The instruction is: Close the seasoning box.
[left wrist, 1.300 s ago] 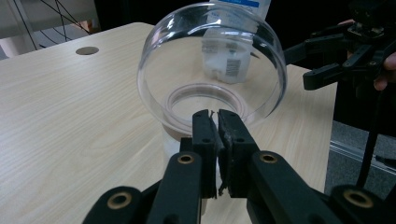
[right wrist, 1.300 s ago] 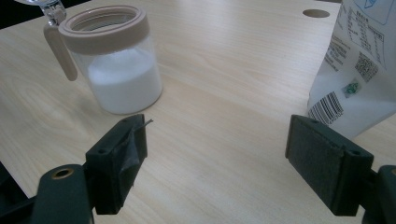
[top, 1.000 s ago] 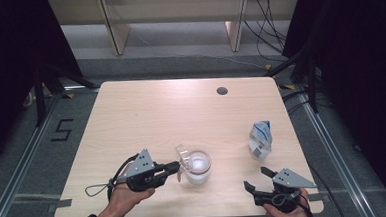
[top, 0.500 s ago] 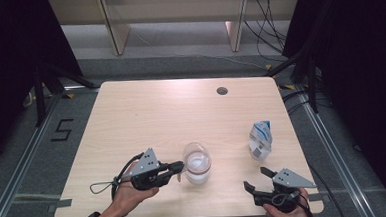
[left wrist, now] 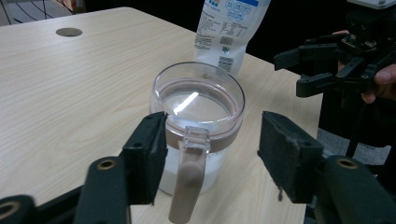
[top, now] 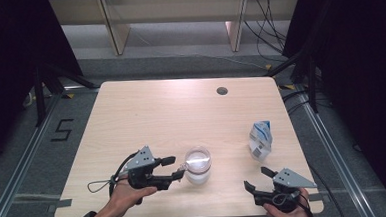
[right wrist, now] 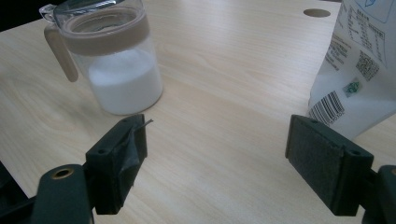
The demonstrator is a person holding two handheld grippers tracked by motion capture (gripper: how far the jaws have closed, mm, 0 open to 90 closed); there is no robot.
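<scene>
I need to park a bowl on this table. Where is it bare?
The far half of the table, from the cable hole leftward, is bare. So is the strip between jar and pouch. The near edge is crowded: left gripper at the jar, right gripper by the pouch.

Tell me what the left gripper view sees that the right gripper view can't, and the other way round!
Left gripper view alone: the clear lid from above and the right hand-held gripper, jaws apart. Right gripper view alone: the white powder through the jar's side. Both: the jar, its brown handle, the white pouch, the table's round hole.
</scene>
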